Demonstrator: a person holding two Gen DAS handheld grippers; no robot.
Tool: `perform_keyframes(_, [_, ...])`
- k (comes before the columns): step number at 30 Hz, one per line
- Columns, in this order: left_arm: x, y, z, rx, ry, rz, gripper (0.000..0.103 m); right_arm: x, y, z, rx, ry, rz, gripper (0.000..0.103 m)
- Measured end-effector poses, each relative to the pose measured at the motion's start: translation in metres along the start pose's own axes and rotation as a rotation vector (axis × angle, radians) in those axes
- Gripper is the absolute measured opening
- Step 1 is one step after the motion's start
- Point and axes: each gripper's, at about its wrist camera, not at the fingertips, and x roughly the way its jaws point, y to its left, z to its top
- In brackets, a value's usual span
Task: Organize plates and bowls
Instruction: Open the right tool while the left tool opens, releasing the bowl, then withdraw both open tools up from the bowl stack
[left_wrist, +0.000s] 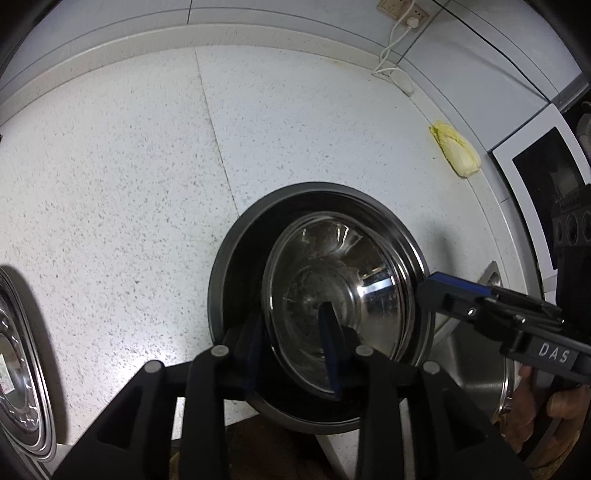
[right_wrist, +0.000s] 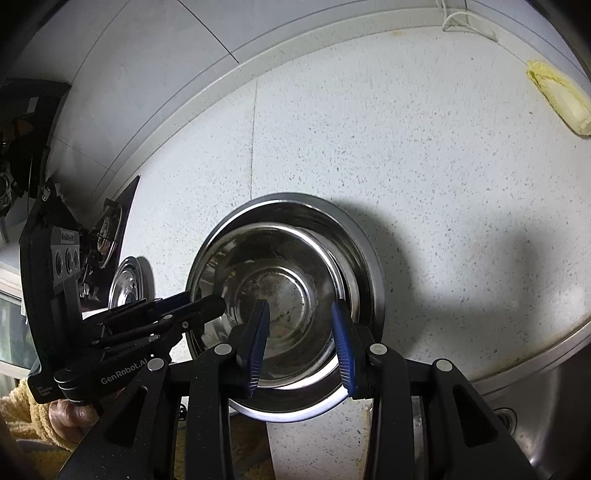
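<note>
The left gripper pinches the near rim of the inner steel bowl, nested in a larger bowl. The right gripper straddles the inner bowl's opposite rim, jaws narrow, grip uncertain. Further left lie stacked plates; far right, a cabbage

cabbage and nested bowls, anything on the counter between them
Nothing: in the right wrist view, only bare speckled counter and shadow lie between the cabbage and the bowls.
</note>
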Motion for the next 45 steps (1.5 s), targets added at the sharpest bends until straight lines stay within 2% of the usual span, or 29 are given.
perform_keyframes(5, [-0.012,0.003,-0.002,0.042,-0.031,0.021,0.031,-0.009,0.004,0.000,-0.011,-0.034,-0.008,0.031])
perform_keyframes(7, [-0.018,0.004,-0.002,0.054,-0.048,0.023,0.033,-0.012,0.004,0.000,-0.016,-0.047,-0.021,0.038])
perform_keyframes(14, [-0.038,0.028,0.002,0.021,-0.102,0.016,0.043,-0.030,-0.001,0.000,-0.045,-0.090,-0.076,0.041])
perform_keyframes(16, [-0.039,0.037,0.002,0.007,-0.090,0.017,0.048,-0.035,-0.005,0.001,-0.044,-0.100,-0.097,0.050])
perform_keyframes(18, [-0.037,0.045,0.002,-0.012,-0.072,0.010,0.049,-0.034,-0.008,0.001,-0.047,-0.094,-0.114,0.053])
perform_keyframes(24, [-0.022,0.058,0.001,-0.067,-0.004,0.000,0.051,-0.025,-0.023,0.001,-0.043,-0.048,-0.141,0.054])
perform_keyframes(29, [-0.012,0.067,0.001,-0.113,0.024,0.039,0.051,-0.018,-0.033,0.000,-0.034,-0.028,-0.170,0.054])
perform_keyframes(32, [-0.004,0.074,0.001,-0.148,0.053,0.020,0.051,-0.011,-0.035,-0.001,-0.042,-0.005,-0.179,0.054])
perform_keyframes(38, [0.004,0.070,-0.001,-0.136,0.068,0.030,0.050,-0.003,-0.029,-0.001,-0.083,0.019,-0.191,0.054])
perform_keyframes(45, [0.021,0.072,-0.005,-0.174,0.115,-0.007,0.049,0.007,-0.028,-0.001,-0.101,0.053,-0.207,0.053])
